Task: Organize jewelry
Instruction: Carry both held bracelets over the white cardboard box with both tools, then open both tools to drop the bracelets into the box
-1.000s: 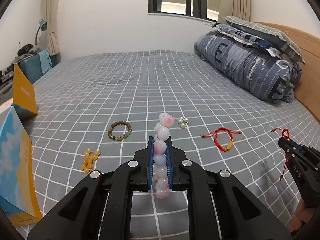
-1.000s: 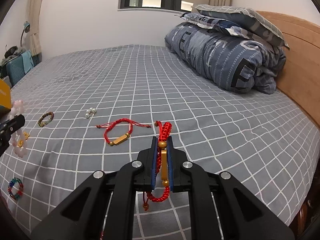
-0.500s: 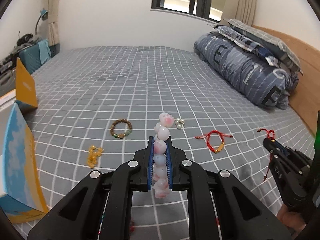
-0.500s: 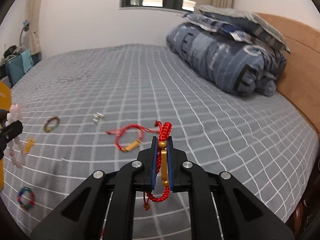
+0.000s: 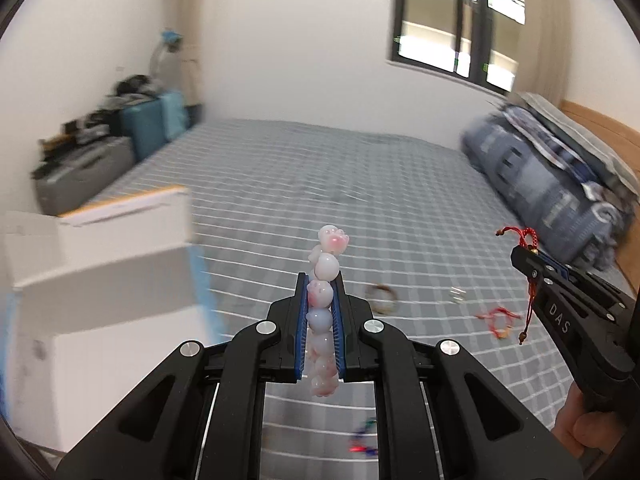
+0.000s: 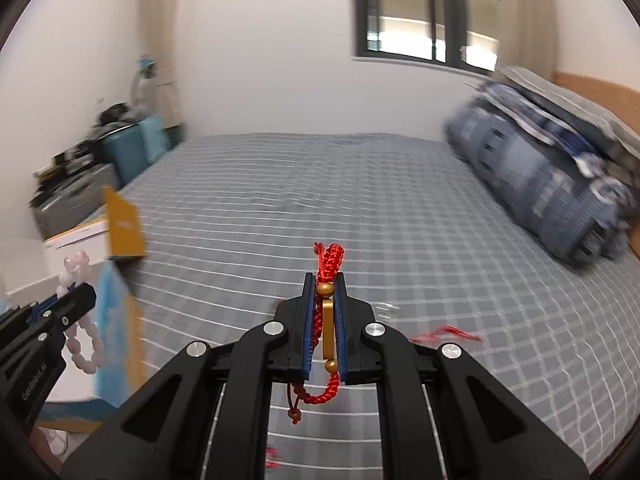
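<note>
Both grippers are held above the grey checked bed (image 5: 400,184), pointing forward and somewhat down toward the far wall with its window (image 5: 456,20). The left gripper (image 5: 320,300) is clamped on a pink bead bracelet (image 5: 325,268), whose paw-shaped beads stick up past the fingertips while the rest hangs below the pads. The right gripper (image 6: 324,300) is clamped on a red cord bracelet (image 6: 330,260) with a gold bar between the pads, its loop and tail dangling underneath. Each gripper shows at the edge of the other's view, side by side over the bed. Compared with a second ago, both hands have risen and swung toward the open white box (image 5: 100,248) at the bed's left edge: the box now fills the left of the left wrist view, and the bracelets lying on the bed, a brown bead one (image 5: 382,293) and another red cord one (image 5: 498,320), look smaller, blurred and shifted right
</note>
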A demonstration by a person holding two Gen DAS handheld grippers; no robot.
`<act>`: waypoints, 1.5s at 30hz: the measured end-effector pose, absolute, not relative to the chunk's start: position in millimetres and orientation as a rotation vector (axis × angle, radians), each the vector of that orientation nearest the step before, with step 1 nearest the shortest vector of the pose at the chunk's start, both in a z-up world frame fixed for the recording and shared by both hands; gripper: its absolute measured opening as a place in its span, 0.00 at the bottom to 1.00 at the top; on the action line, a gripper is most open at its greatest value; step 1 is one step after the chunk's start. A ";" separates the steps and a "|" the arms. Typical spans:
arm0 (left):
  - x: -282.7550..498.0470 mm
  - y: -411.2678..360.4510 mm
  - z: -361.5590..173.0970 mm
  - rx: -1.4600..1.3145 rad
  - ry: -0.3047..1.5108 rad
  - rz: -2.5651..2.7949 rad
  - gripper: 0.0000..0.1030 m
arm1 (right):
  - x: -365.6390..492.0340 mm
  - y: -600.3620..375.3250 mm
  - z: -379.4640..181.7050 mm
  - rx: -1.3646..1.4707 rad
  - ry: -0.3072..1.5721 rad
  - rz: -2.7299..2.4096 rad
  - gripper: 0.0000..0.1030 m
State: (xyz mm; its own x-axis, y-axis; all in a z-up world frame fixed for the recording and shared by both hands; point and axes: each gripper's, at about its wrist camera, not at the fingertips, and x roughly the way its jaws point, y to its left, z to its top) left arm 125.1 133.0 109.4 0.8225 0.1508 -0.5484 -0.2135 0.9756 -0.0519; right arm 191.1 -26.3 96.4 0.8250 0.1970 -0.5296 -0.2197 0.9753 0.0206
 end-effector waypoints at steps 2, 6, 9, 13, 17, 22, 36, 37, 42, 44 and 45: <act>111.9 160.9 116.4 -0.120 0.565 0.244 0.10 | 185.4 7.8 102.0 -0.055 0.561 0.281 0.08; 89.5 212.4 121.4 -0.135 0.571 0.344 0.10 | 172.2 69.1 107.8 -0.091 0.568 0.381 0.08; 67.7 255.3 114.5 -0.171 0.601 0.418 0.10 | 165.0 114.8 103.7 -0.120 0.599 0.462 0.08; 44.0 294.2 103.6 -0.199 0.634 0.485 0.10 | 151.8 163.5 95.3 -0.157 0.638 0.536 0.08; 31.4 322.8 87.6 -0.232 0.692 0.526 0.10 | 149.2 197.8 78.2 -0.187 0.706 0.587 0.08; 29.1 347.9 64.0 -0.273 0.776 0.546 0.10 | 154.7 223.5 54.2 -0.225 0.808 0.604 0.08; 51.7 365.9 1.5 -0.320 0.966 0.539 0.10 | 181.5 241.0 -8.9 -0.319 1.075 0.612 0.08; 51.1 366.0 2.6 -0.321 0.964 0.541 0.10 | 180.5 241.7 -9.9 -0.324 1.076 0.611 0.08; 52.9 366.8 2.1 -0.325 0.977 0.539 0.10 | 177.0 248.0 -13.2 -0.338 1.092 0.619 0.10; 54.5 367.3 1.5 -0.333 0.986 0.547 0.12 | 171.5 249.2 -13.6 -0.343 1.100 0.632 0.10; 54.0 367.7 2.3 -0.340 0.980 0.546 0.13 | 170.9 251.5 -14.5 -0.345 1.100 0.634 0.10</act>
